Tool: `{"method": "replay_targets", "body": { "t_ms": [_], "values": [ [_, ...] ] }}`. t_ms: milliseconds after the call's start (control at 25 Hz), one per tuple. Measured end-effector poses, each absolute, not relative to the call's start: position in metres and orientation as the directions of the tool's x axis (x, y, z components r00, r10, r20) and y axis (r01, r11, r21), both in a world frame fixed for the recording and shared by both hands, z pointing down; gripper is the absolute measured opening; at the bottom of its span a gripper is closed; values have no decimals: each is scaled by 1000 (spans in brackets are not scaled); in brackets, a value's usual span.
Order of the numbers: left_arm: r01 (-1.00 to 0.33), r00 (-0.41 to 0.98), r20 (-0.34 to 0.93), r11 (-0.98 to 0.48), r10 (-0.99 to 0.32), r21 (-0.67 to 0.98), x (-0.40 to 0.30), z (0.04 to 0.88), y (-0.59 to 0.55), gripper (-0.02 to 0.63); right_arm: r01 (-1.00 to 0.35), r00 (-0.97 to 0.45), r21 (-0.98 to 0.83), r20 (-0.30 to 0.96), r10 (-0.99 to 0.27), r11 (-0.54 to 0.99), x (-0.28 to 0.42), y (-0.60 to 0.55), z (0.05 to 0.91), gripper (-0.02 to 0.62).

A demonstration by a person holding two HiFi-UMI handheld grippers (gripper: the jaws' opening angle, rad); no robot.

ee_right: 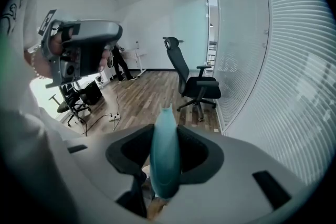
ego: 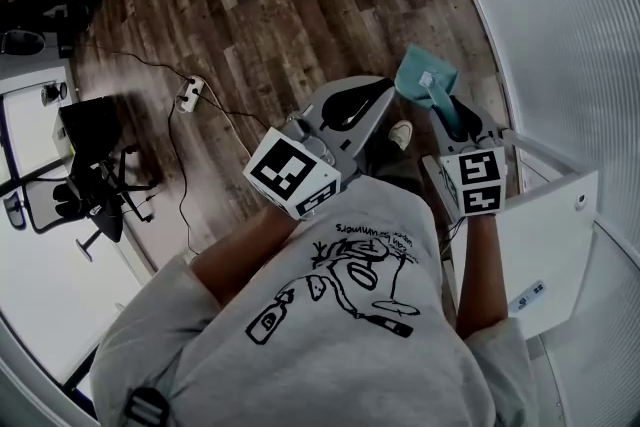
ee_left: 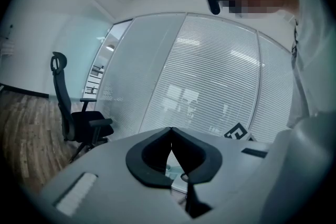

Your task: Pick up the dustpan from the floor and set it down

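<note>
At 1 o'clock from the person, next to the blinded glass wall [ego: 560, 25]: right tool [ego: 452, 115] is pinching the teal dustpan [ego: 425, 75] by its handle [ee_right: 165, 162]. Pan end points away toward 12, held up off the wooden floor [ego: 250, 5]. Left tool [ego: 352, 105] sits just beside it at 11, pads pressed together, nothing between them. Both are out in front of the grey shirt [ego: 330, 335]. Power strip [ego: 190, 95] is on the floor at 10. Office chair [ee_right: 193, 84] stands by the glass.
</note>
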State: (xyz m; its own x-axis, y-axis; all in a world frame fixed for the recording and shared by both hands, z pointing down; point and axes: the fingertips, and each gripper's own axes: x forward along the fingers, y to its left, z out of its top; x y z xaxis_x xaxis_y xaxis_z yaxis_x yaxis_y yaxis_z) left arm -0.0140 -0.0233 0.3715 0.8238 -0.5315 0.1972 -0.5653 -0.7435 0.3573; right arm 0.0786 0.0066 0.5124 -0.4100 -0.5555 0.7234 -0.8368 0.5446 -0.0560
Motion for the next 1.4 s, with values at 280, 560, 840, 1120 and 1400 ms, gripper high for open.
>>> {"method": "replay_targets", "body": {
  "t_ms": [280,560,840,1120,1400],
  "values": [
    [-578,815,204,-734,-542,356,-18,375,-22,2,-836,-406,-73,750,-523,544,82,8,548,130],
    [-584,810,207,-730,-548,355,-14,378,-26,2,-830,-410,-88,766,-495,551,86,4,584,130],
    [-585,810,226,-727,-541,359,-14,383,-30,2,-822,-403,-101,799,-447,560,86,-4,628,130],
    [-596,802,230,-718,-551,359,-16,385,-34,2,-830,-388,-119,826,-410,546,95,-5,666,130],
    [-609,792,234,-709,-564,356,-15,386,-38,2,-829,-380,-130,846,-375,545,101,-9,688,130]
  ]
}}
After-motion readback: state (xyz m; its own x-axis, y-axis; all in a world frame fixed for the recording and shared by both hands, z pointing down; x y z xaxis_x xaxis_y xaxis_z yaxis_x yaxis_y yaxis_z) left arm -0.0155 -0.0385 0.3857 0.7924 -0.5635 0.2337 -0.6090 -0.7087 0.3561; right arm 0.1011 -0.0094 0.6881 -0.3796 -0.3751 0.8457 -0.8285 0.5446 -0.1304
